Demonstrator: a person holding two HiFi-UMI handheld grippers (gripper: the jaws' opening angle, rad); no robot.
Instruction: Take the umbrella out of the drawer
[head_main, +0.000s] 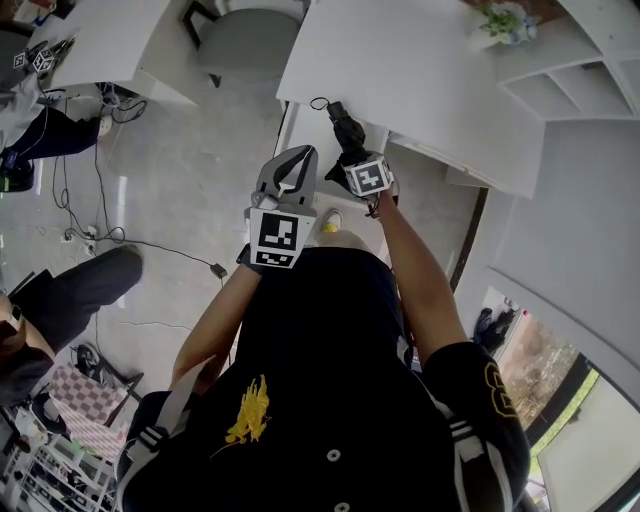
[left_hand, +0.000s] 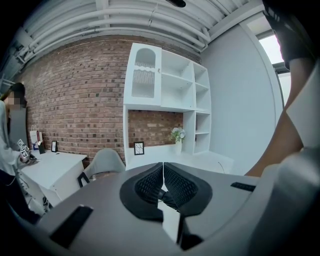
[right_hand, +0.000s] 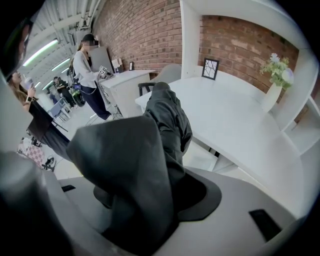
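Before a brick wall (left_hand: 75, 100) and white shelving (left_hand: 170, 85), a white bench (head_main: 420, 70) lies at twelve o'clock. The left tongs (head_main: 297, 162) are pressed together; the right tongs (head_main: 350, 150) pinch the dark folded umbrella (right_hand: 167, 120) at the bench's near edge.

Umbrella (right_hand: 160, 145): dark charcoal, near black (the folds show a dull grey sheen). Left gripper (left_hand: 163, 172): pale grey shell, black ribbed pads. Its cube (head_main: 275, 238) carries black-and-white square markers. In the head view, the desk (head_main: 400, 70) at one o'clock is white and the floor (head_main: 200, 150) at ten is mottled grey. The shirt (head_main: 330, 340) is black with a yellow emblem (head_main: 248, 412) at seven. A cloth (head_main: 75, 400) at eight is pink-and-white check. Wall (left_hand: 75, 105): red-brown brick, pale mortar.
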